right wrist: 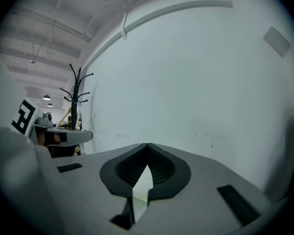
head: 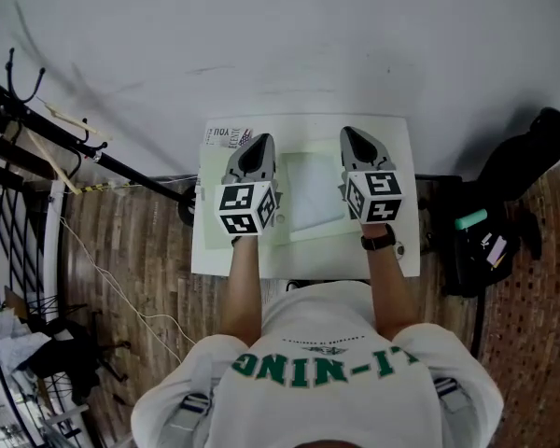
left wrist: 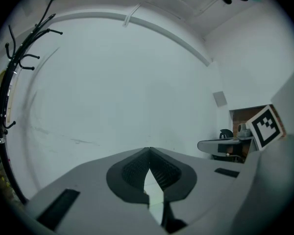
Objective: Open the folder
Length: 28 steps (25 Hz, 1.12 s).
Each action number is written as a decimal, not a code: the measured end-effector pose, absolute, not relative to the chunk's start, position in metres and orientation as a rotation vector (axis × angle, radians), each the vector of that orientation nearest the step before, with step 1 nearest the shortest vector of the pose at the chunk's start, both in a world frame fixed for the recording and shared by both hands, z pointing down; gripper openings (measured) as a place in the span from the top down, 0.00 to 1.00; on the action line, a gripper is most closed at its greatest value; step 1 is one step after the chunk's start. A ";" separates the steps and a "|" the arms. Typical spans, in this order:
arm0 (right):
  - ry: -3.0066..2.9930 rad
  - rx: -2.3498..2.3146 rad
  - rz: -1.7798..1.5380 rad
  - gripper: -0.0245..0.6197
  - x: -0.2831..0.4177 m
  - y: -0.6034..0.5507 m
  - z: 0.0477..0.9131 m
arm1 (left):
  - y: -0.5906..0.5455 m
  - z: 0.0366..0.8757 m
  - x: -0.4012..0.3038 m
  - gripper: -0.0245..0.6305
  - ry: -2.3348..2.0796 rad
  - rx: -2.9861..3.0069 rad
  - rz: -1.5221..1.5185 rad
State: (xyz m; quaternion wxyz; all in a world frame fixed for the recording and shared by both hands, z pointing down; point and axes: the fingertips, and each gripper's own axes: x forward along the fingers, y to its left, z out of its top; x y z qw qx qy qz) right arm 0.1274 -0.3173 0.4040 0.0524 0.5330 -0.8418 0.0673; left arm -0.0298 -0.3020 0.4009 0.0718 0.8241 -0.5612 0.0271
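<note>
A pale, translucent folder [head: 314,194] lies flat on the small white table [head: 392,250], between the two grippers as the head view shows them. I hold both grippers raised above the table and pointing at the white wall. The left gripper [head: 259,144] is over the folder's left side, and its jaws meet at the tips with nothing between them [left wrist: 149,150]. The right gripper [head: 351,134] is over the folder's right side, also shut and empty [right wrist: 147,145]. Neither gripper view shows the folder.
A printed sheet [head: 224,136] lies at the table's far left corner. A black coat rack [head: 47,124] stands to the left. A black bag [head: 485,241] and other dark gear [head: 546,133] sit on the wooden floor to the right. The white wall is close ahead.
</note>
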 end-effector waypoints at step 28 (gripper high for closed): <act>-2.598 1.611 0.130 0.94 0.107 -0.318 0.373 | -0.297 0.386 -0.074 0.91 -1.877 2.476 0.099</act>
